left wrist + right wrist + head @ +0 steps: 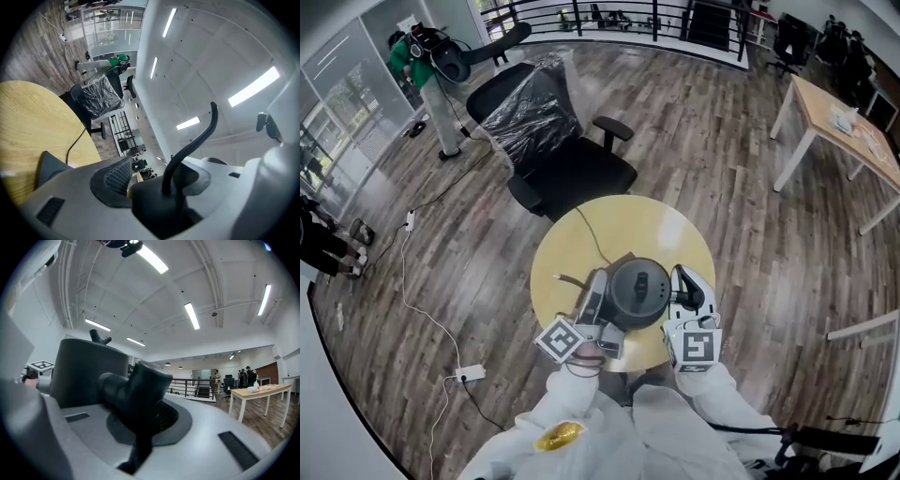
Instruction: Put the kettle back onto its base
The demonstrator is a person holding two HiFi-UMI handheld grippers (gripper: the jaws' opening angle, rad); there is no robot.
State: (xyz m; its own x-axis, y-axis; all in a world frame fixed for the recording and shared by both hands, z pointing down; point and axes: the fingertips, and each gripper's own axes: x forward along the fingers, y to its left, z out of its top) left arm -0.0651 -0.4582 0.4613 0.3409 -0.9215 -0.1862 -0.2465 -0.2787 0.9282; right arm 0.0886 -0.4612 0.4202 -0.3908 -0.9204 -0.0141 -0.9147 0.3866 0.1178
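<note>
Position of the kettle: above the near part of the round yellow table, between the two grippers. Whether it stands on the top or is held clear of it cannot be determined. A dark flat piece shows at the kettle's far side, touching it in the head view.

Right gripper: jaws closed tight on the kettle's black handle, with the dark body to the left in the right gripper view.

Left gripper: at the kettle's left side. Its jaws are closed on a black part from which a thin curved stem rises. What this part belongs to cannot be determined.

Edges: both marker cubes lie at the table's near rim.

Free surface: the far half of the top is bare except for a thin cord running from the far-left rim towards the kettle.

Clearances:
- Far: a black office chair, its back wrapped in plastic film, stands just beyond the far rim.
- Right: open wood floor; a white-legged desk stands well apart.
- Left: open floor with a white power strip and its cable.
- Far left: a person in green, well apart.
</note>
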